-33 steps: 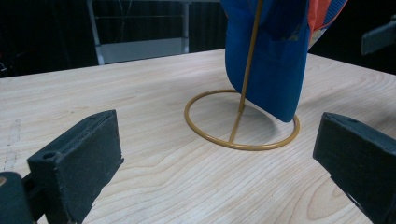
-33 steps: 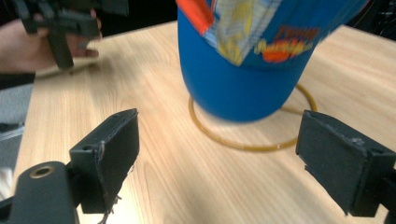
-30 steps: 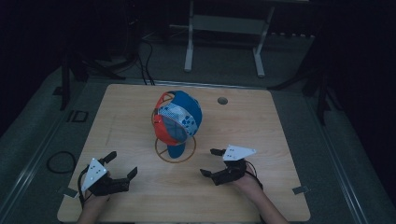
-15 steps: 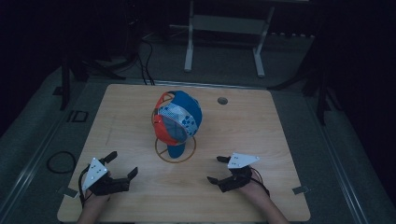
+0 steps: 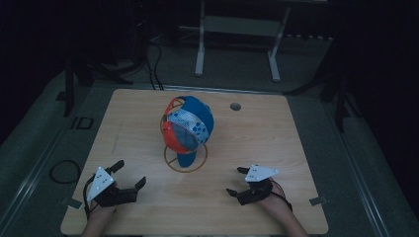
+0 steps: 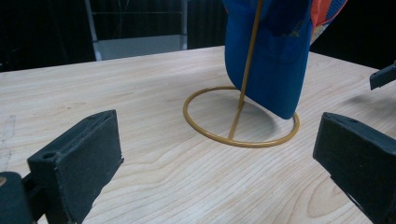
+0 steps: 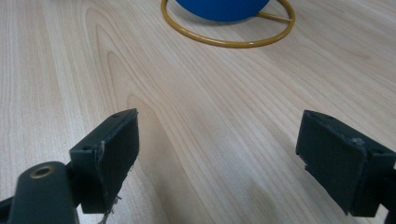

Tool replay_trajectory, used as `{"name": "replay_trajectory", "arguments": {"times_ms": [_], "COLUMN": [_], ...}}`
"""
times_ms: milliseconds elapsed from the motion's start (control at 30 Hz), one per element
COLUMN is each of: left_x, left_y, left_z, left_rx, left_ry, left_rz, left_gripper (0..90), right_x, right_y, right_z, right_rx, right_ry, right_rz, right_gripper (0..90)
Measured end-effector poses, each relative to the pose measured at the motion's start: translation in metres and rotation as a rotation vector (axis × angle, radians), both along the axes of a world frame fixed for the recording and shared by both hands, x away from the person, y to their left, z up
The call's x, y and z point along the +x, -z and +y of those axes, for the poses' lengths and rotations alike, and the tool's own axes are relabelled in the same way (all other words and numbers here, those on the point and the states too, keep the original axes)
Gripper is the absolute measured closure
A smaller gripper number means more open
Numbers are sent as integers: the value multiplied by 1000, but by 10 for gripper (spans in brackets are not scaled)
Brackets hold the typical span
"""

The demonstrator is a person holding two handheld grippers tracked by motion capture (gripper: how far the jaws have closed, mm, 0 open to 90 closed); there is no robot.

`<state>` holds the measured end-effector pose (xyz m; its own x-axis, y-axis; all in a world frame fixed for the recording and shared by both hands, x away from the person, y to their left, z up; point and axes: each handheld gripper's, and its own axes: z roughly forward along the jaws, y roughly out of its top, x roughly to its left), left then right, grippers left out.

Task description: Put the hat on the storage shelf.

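Caps in blue (image 5: 198, 118) and orange (image 5: 174, 140) hang stacked on a gold wire stand whose ring base (image 5: 185, 158) rests at the table's centre. In the left gripper view a blue brim (image 6: 273, 65) droops over the ring (image 6: 240, 119). My left gripper (image 5: 129, 174) sits at the front left of the table, jaws wide apart and empty (image 6: 219, 154). My right gripper (image 5: 236, 180) lies at the front right, open too with nothing held (image 7: 217, 154). The gold ring (image 7: 229, 28) lies ahead of it.
The wooden table (image 5: 296, 143) has a round grommet hole (image 5: 235, 106) at the back right. Tape marks (image 5: 317, 201) sit near the front corners. A white frame (image 5: 237, 24) and cables (image 5: 153, 54) stand on the dark floor beyond.
My right gripper has drawn back toward the front edge of the table, away from the stand. The left gripper has stayed put.
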<state>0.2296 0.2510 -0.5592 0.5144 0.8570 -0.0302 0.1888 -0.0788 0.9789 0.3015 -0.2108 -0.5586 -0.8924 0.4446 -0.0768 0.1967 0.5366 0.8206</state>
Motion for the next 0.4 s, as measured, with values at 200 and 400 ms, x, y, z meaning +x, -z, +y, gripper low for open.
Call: {"name": "replay_trajectory", "arguments": {"times_ms": [200, 400], "left_x": [-1, -1], "left_y": [0, 0], "left_z": [1, 2], "left_rx": [5, 1], "left_ry": [1, -1], "left_rz": [-1, -2], "left_gripper": [14, 14], "right_x": [0, 0], "right_y": [0, 2], "right_z": [-3, -2], "right_rx": [25, 12], "right_ry": [17, 23], "right_rz": [-8, -16], "right_gripper": [133, 134]}}
